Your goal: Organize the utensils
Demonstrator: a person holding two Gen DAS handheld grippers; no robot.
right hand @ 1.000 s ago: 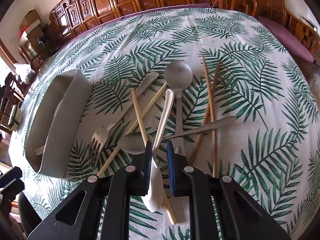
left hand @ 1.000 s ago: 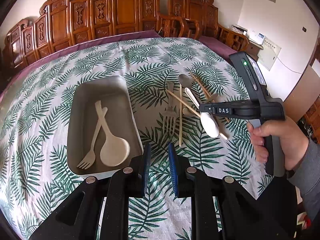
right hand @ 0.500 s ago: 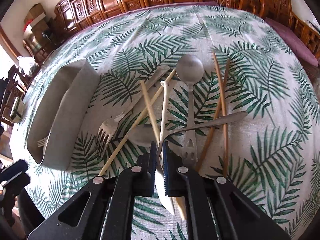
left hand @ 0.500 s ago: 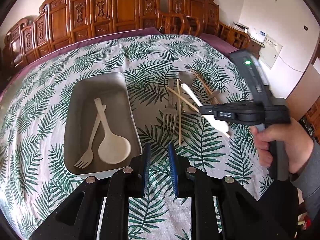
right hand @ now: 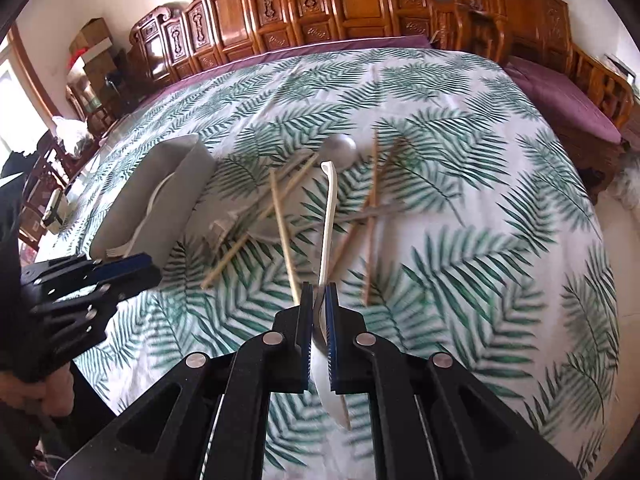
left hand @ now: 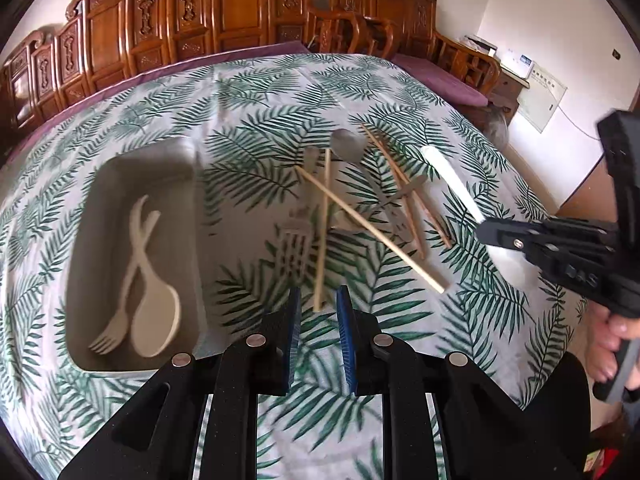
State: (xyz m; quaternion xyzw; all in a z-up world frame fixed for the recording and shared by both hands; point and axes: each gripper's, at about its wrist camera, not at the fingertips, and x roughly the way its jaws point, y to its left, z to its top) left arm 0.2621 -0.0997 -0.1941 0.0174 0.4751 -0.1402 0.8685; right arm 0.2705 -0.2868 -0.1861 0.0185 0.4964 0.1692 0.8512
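My right gripper [right hand: 319, 300] is shut on a white plastic spoon [right hand: 328, 216] and holds it above the table, handle pointing away; it also shows at the right of the left wrist view [left hand: 486, 226], with the spoon [left hand: 452, 180]. My left gripper [left hand: 317, 304] is open and empty, low over the cloth near a pile of utensils: wooden chopsticks [left hand: 368, 228], a metal fork [left hand: 296, 236], a metal spoon [left hand: 348, 144]. A grey tray [left hand: 188, 168] on the left holds a cream spoon [left hand: 154, 320] and a cream fork [left hand: 116, 328].
The table carries a palm-leaf cloth [left hand: 260, 100]. Carved wooden chairs [left hand: 224, 12] line its far edge. The tray [right hand: 160, 204] lies left of the pile in the right wrist view. The person's hand [left hand: 612, 344] grips the right handle.
My right gripper has closed on the white spoon and lifted it up and to the right, off the pile. The left gripper has stayed open and shifted slightly.
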